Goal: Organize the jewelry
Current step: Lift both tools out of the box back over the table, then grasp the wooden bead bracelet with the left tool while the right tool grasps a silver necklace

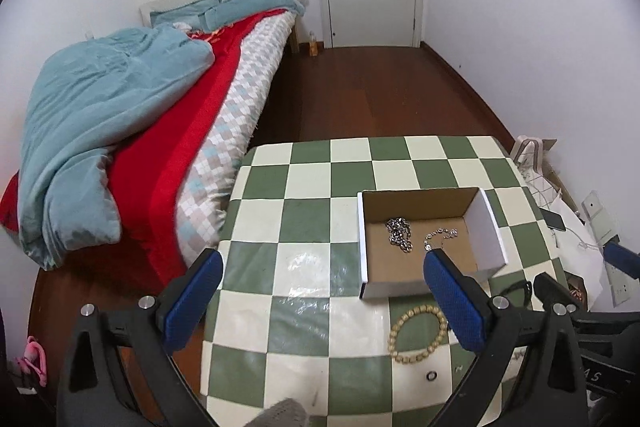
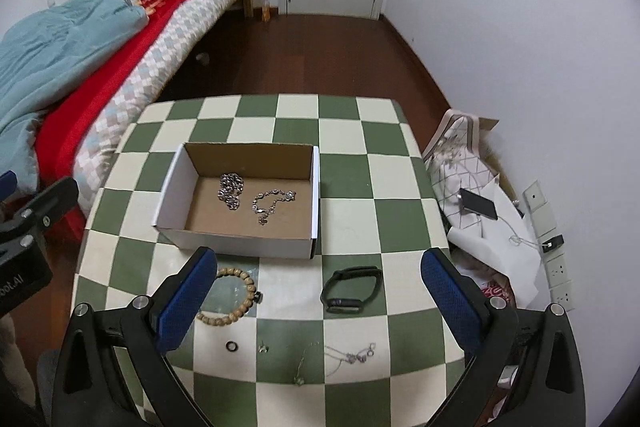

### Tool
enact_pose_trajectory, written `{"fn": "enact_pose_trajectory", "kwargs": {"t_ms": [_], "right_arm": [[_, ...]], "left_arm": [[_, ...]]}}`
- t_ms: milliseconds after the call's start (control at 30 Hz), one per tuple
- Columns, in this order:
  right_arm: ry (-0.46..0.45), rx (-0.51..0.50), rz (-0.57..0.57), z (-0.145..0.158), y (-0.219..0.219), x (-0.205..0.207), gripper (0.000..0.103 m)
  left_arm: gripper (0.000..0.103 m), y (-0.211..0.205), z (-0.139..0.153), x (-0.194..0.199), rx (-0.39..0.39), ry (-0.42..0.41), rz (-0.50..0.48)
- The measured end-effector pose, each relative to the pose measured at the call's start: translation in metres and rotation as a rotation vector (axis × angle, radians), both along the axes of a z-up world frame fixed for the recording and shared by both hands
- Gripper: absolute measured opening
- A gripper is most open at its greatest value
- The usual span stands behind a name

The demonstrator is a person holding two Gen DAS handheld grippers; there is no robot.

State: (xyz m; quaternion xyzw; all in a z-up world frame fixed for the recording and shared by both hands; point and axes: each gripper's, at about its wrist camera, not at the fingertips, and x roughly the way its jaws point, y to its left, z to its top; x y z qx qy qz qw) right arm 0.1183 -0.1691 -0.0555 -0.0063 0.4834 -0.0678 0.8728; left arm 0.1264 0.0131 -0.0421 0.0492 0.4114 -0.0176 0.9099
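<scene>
Sorting partly done: two silver chains (image 2: 256, 197) lie inside cardboard box (image 2: 240, 241), frame centre. Left on tabletop (image 2: 360, 131), lower frame: bead bracelet (image 2: 236, 297), black band (image 2: 352, 289), small ring (image 2: 231, 346), thin necklace (image 2: 352, 353). Left tool (image 1: 322, 301) spread, empty; right tool (image 2: 316, 297) spread, empty.

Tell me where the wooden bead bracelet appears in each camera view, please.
Left wrist: wooden bead bracelet lies low and right of centre, partly behind the left gripper's right finger.
Right wrist: lower left, beside the right gripper's left finger.
Shared landmark: the cardboard box just beyond it on the checkered table.
</scene>
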Motion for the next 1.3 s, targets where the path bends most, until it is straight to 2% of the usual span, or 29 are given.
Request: {"fn": "enact_pose_trajectory", "kwargs": {"t_ms": [267,400,533,700,767,833,933,1000,1100,1133,1167,1233,1300], "right_arm": [[-0.068,0.019,-0.018,0.026,0.006,-0.043,0.103],[-0.07,0.067,-0.04,0.023,-0.001,-0.058,0.103],[-0.007,0.121,-0.109,-0.009,-0.02,-0.071,0.103],[0.121,0.209,-0.215,-0.08,-0.049,-0.081,0.1],[0.158,0.229,-0.246,-0.106,-0.058,-0.082,0.087],[0.204,0.266,-0.283,-0.134,-0.068,-0.084,0.079],[0.224,0.284,-0.314,-0.159,-0.073,-0.082,0.078],[0.23,0.263,-0.313,-0.17,-0.072,-0.079,0.075],[0.201,0.149,-0.277,-0.173,-0.062,-0.072,0.061],[0.194,0.114,-0.268,-0.174,-0.06,-0.072,0.049],[0.179,0.1,-0.254,-0.173,-0.059,-0.071,0.03],[0.166,0.081,-0.239,-0.174,-0.06,-0.071,0.007],[0.155,0.104,-0.245,-0.173,-0.067,-0.073,0.006]], "left_arm": [[0.102,0.013,0.013,-0.041,-0.015,-0.045,0.018],[0.102,0.02,0.013,-0.053,-0.017,-0.066,0.041],[0.102,0.024,-0.002,-0.062,0.039,-0.08,0.081],[0.102,0.021,-0.045,-0.064,0.155,-0.031,0.118],[0.102,0.019,-0.064,-0.062,0.187,0.0,0.121],[0.102,0.018,-0.082,-0.058,0.207,0.038,0.125],[0.102,0.015,-0.101,-0.052,0.214,0.085,0.126],[0.102,0.011,-0.111,-0.045,0.215,0.107,0.12],[0.102,-0.002,-0.123,-0.033,0.231,0.141,0.092],[0.102,-0.008,-0.127,-0.027,0.236,0.151,0.078],[0.102,-0.013,-0.13,-0.023,0.237,0.159,0.065],[0.102,-0.025,-0.14,-0.012,0.245,0.192,0.028],[0.102,-0.036,-0.149,-0.004,0.249,0.221,-0.007]]}}
